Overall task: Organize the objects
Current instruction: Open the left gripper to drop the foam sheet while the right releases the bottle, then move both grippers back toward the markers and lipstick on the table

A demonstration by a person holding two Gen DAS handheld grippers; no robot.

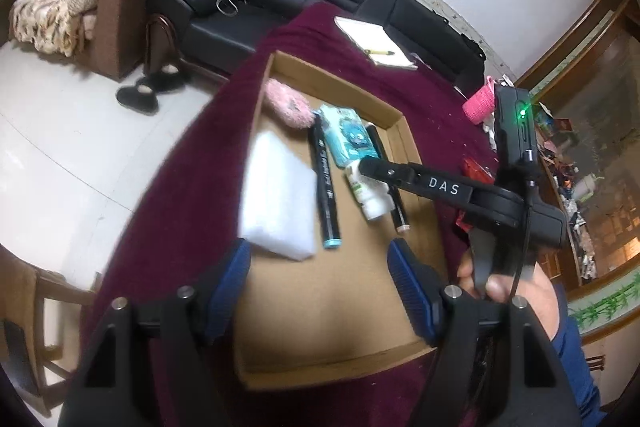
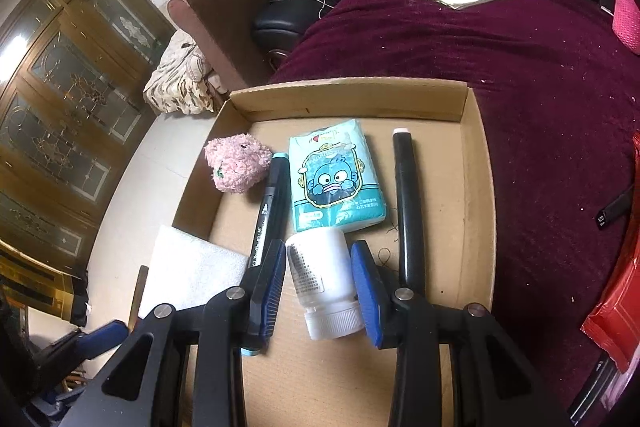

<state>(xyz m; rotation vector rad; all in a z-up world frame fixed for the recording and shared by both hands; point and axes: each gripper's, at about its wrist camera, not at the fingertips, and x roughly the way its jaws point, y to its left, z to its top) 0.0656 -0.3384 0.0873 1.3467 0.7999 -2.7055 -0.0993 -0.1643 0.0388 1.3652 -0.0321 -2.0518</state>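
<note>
My right fingers (image 2: 319, 281) straddle the white bottle (image 2: 320, 275) lying in the box (image 2: 476, 187), cap toward me; pads look pressed on its sides, tho the fisheye makes contact hard to confirm. Left fingers (image 1: 318, 269) hang wide apart w/ nothing between them, foam (image 1: 276, 195) just ahead. To do this well: settle the bottle flat btw the teal-capped marker (image 2: 268, 211) and the black marker (image 2: 406, 203), let go slowly so it won't roll.

Matt cardboard tray (image 2: 478, 163), glossy white plastic bottle (image 2: 320, 267), fuzzy maroon cloth (image 2: 520, 67).
</note>
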